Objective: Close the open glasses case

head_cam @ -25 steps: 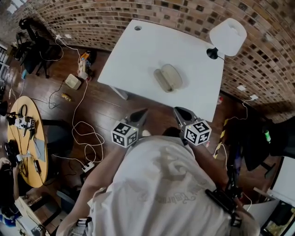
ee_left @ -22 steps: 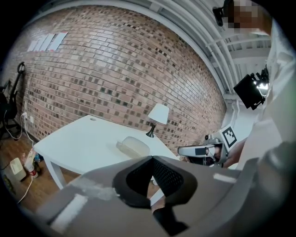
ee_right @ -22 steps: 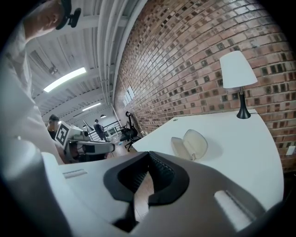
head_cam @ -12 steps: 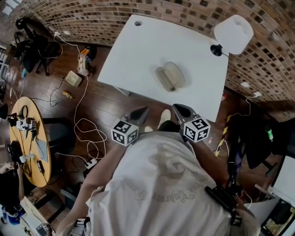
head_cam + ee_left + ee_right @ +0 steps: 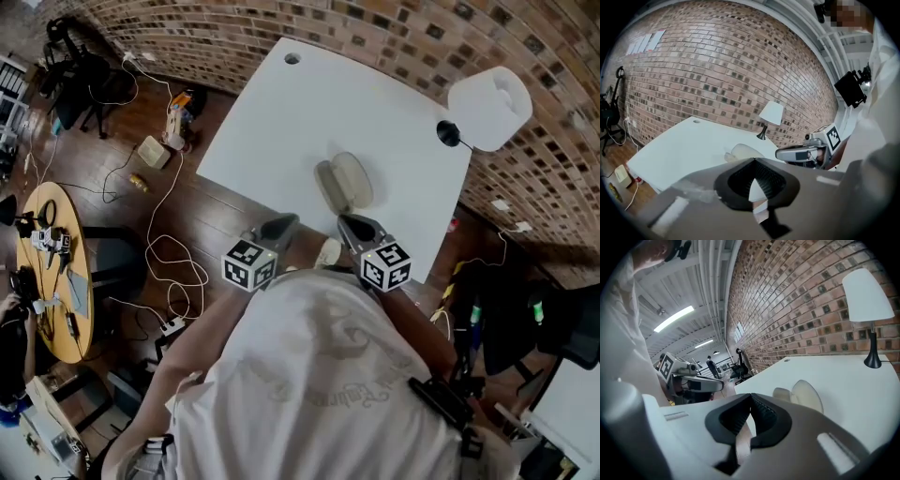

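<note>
Abreast, left claw (image 5: 280,223) and right claw (image 5: 351,223), both closed, empty, tips slightly down toward glasses case (image 5: 343,183).

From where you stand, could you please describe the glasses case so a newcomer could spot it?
Find the white table against the brick wall. Near its front edge, away from the white-shaded lamp, lies the glasses case. It is the only pale clamshell there, lying open.
</note>
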A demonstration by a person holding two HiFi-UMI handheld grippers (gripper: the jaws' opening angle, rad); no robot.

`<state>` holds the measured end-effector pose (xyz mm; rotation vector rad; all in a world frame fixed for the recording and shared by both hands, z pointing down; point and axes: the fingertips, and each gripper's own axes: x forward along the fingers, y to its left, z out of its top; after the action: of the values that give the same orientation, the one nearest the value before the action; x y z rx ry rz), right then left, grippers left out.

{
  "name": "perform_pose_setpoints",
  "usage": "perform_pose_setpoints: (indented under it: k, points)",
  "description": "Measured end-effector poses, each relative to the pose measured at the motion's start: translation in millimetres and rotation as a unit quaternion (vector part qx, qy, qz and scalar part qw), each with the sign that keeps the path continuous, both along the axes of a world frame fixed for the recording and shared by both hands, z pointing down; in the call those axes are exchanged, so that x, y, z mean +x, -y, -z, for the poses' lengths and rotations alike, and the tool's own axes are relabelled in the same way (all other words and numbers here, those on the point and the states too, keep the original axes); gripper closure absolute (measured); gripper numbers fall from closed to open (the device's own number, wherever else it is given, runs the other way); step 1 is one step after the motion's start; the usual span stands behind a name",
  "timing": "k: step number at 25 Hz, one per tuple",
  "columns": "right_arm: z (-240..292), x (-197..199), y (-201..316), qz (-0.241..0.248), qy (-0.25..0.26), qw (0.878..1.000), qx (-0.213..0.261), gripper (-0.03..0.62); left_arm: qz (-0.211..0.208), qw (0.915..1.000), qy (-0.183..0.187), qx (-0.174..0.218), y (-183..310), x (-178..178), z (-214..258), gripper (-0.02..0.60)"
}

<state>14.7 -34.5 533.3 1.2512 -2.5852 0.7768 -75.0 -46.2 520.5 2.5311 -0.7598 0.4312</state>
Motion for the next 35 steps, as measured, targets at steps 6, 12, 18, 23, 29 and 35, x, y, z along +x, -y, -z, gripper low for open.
perform_pose_setpoints:
  k: [6,12,18,23,29,35]
  points:
    - [-6.3,23.3,20.4,-0.009,0.009,1.000,-0.011,0.586,-0.002,0.9997,0.019,-0.015,20.3,16.6,-4.2,0.575]
    - [-13.9,53.8,34.9,-0.033,0.023,0.999,-0.015,0.586,-0.021,0.9987,0.040,-0.026,26.8,44.1,-10.1,0.575]
    - [-23.0,77.9,37.2,-0.043,0.018,0.999,-0.023,0.586,-0.042,0.9972,0.048,-0.040,22.4,63.0,-19.6,0.575]
    - [-31.2,88.5,41.1,-0.059,-0.002,0.998,-0.039,0.586,-0.048,0.9969,0.041,-0.047,28.7,63.0,-22.1,0.575]
    - [-33.2,92.2,57.9,-0.049,-0.041,0.997,-0.043,0.586,-0.045,0.9964,0.041,-0.058,39.5,57.2,-28.2,0.575]
    - [-39.1,105.4,75.1,-0.067,-0.071,0.994,-0.057,0.583,-0.042,0.9972,0.033,-0.052,54.5,54.8,-23.5,0.575]
